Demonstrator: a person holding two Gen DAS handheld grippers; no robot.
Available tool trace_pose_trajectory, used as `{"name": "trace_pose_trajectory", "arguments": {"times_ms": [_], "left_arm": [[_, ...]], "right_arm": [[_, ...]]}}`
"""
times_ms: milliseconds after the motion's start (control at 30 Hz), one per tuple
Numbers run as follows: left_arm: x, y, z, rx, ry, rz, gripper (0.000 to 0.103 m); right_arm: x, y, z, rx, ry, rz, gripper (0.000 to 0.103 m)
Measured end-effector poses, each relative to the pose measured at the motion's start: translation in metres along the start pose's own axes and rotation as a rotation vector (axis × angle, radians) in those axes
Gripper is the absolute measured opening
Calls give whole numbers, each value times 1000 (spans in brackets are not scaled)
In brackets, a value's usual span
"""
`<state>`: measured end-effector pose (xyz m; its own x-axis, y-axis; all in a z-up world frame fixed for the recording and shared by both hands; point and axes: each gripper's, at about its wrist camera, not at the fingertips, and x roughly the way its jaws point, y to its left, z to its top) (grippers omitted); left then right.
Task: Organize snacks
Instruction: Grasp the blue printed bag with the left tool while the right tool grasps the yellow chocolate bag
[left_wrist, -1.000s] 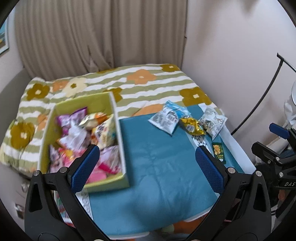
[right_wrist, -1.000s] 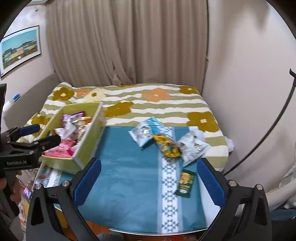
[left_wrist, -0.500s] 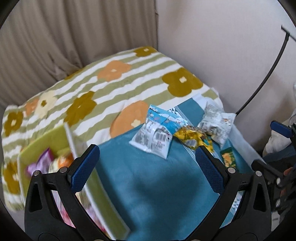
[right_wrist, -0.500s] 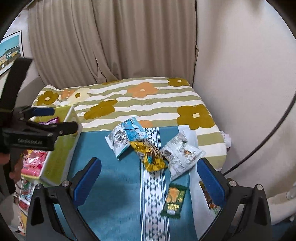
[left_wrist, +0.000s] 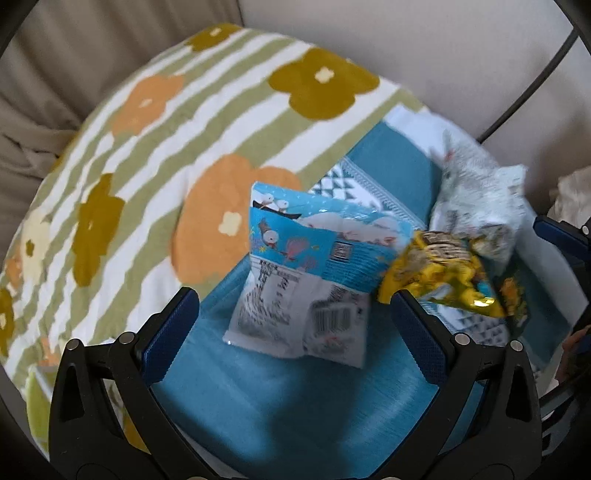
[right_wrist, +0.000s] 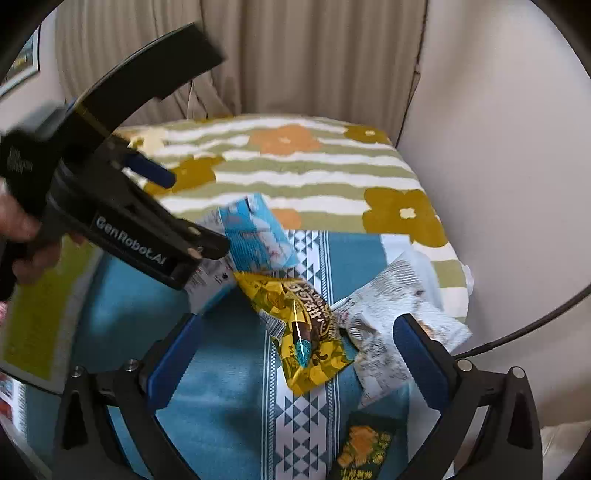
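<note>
Left gripper (left_wrist: 295, 317) fingers spread, blue packet (left_wrist: 314, 280) between them. Only the right view shows the green packet (right_wrist: 365, 448) below its spread gripper (right_wrist: 295, 347).

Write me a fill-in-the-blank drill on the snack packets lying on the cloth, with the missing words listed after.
1. The blue and white packet lies between the fingers of the ____ hand-held gripper.
2. The right hand-held gripper is ____ and holds nothing.
3. The packet between the blue one and the grey one is ____ in colour.
4. The small dark green packet lies ____ to the right camera.

Missing words: left; open; yellow; nearest
</note>
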<state>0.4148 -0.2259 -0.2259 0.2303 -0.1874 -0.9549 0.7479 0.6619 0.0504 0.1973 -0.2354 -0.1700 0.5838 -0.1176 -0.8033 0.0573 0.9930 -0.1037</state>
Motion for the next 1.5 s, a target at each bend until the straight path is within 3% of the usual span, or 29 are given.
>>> {"name": "trace_pose_trajectory", "arguments": {"times_ms": [267, 300, 333, 467, 533, 633, 933, 1167, 1300, 1500], "left_arm": [[42, 5, 7, 2, 90, -69, 102], [45, 5, 7, 3, 93, -76, 99], [47, 5, 6, 1, 94, -89, 90], [48, 7, 3, -27, 86, -130, 86], [45, 11, 1, -55, 79, -149, 73], [41, 16, -1, -85, 82, -160, 65], [33, 28, -20, -188, 86, -142, 62], [20, 32, -39, -277, 73, -134, 62], [-1, 26, -46, -286, 27, -78, 62], [-50, 13, -63, -339, -62, -65, 62]], "right_arm": [[44, 15, -4, -105, 34, -62, 101], [48, 17, -4, -121, 41, -67, 99], [52, 18, -4, -132, 49, -67, 95], [65, 24, -5, -182, 70, -60, 86], [69, 28, -6, -202, 80, -53, 85], [74, 30, -8, -213, 92, -41, 81], [79, 26, -3, -220, 85, -38, 75], [81, 22, -3, -216, 78, -23, 53], [72, 24, -4, -197, 62, 9, 52], [33, 26, 1, -159, 12, 55, 51]]}}
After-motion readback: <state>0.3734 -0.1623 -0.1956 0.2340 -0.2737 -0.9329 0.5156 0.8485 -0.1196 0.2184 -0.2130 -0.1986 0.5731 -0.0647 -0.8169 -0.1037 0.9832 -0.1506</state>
